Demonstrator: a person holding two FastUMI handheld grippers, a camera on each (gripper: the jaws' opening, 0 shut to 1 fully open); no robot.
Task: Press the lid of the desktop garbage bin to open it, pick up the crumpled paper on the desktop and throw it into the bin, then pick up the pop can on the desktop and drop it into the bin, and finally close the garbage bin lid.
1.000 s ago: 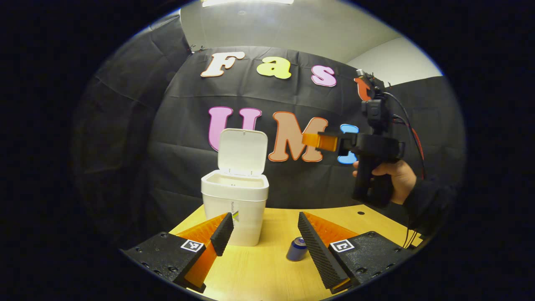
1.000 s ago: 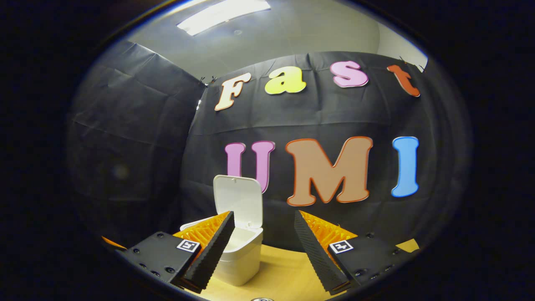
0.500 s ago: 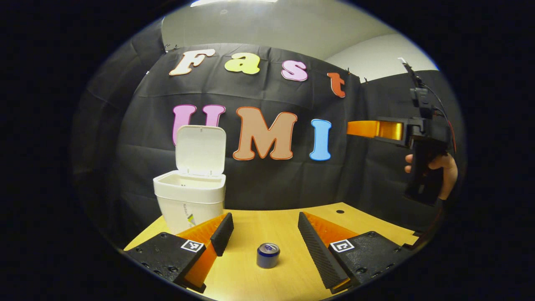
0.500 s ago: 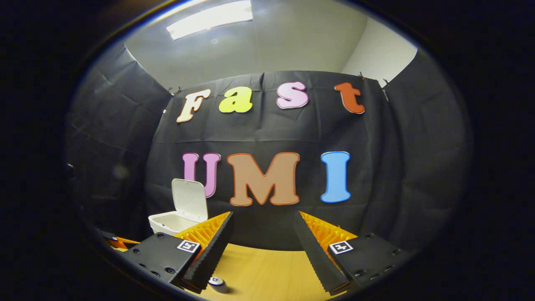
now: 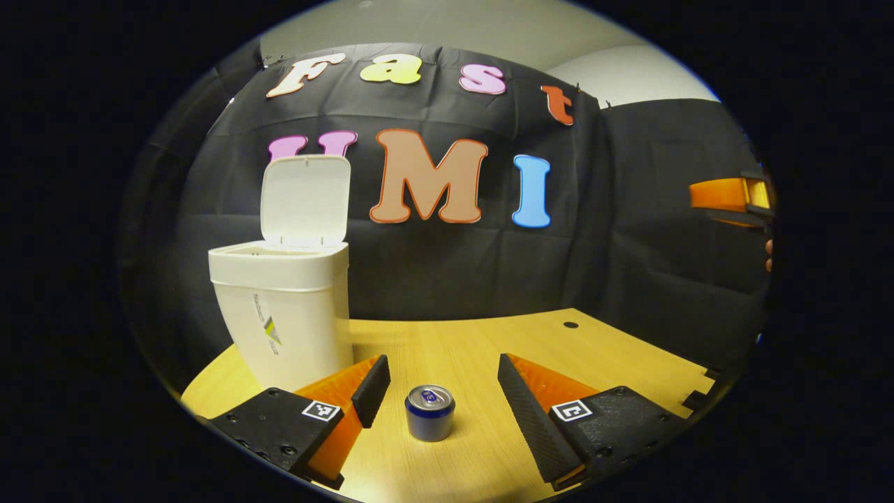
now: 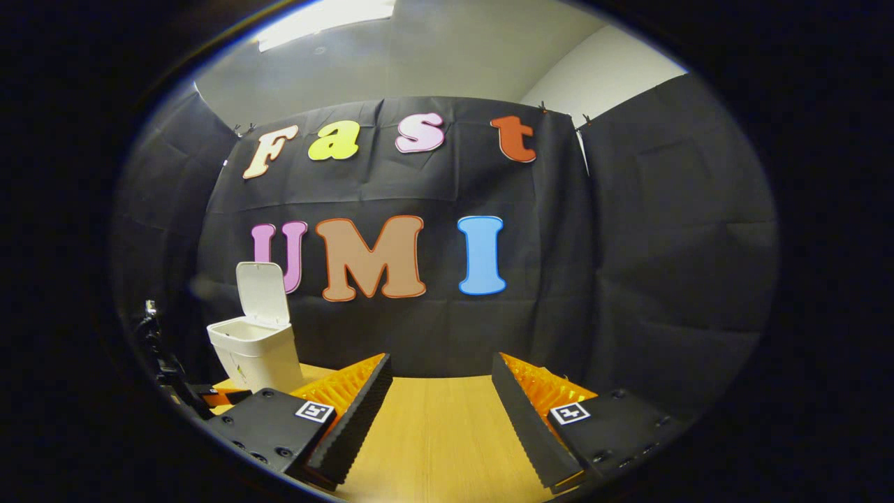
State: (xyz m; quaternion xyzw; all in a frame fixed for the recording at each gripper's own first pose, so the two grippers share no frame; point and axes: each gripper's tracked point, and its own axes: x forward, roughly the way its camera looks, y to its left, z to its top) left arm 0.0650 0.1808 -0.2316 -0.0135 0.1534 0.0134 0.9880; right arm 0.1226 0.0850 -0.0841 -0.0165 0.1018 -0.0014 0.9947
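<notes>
The white garbage bin stands on the wooden desk with its lid flipped up; it sits at the left in the right gripper view, bin. A blue pop can stands upright on the desk, low between the fingers of my left gripper, which is open and apart from the can. My right gripper is open with nothing between its fingers, held above the desk. In the left gripper view the right gripper shows at the far right edge with a bit of a hand.
The wooden desk has a small dark hole near its back right. Black cloth walls close the booth behind and at both sides. In the right gripper view, part of the other gripper shows at the far left beside the bin.
My left gripper has come lower and closer to the can, which now stands between its fingers. The right gripper has drawn away to the right from the bin.
</notes>
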